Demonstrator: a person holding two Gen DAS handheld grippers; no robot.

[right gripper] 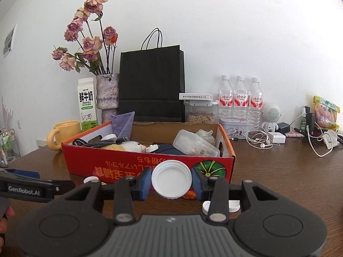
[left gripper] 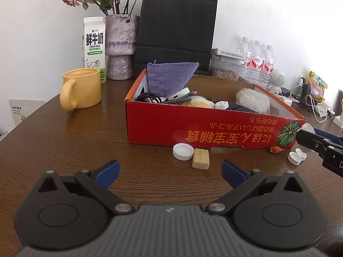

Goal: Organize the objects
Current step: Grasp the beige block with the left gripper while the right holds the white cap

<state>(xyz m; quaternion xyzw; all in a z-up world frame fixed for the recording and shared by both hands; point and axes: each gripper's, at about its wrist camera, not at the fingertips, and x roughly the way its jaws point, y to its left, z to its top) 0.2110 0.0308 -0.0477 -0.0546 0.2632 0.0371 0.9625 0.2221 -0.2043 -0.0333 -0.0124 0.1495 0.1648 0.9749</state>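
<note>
White plastic, thin and hollow, the bottle cap is being pinched across its rim by the right gripper, open face toward the camera. It looks very light and fairly stiff, but its smooth round wall could slip or pop sideways if the squeeze is off-centre, so a hold straight across the widest part, as here, seems the safest. The blue pads are pressing on opposite sides of it, lifted above the table just in front of the red box.

Further caps are lying on the wood: one cap beside a small wooden block near the box front, and a pair of smaller caps under the right gripper. A tiny dried orange thing is sitting against the box.

Left gripper is hovering low over the table with its fingers spread wide and nothing between them, facing the loose cap and block, which lie just ahead of it.

Behind the box, a yellow mug, milk carton, vase and black bag are standing.
</note>
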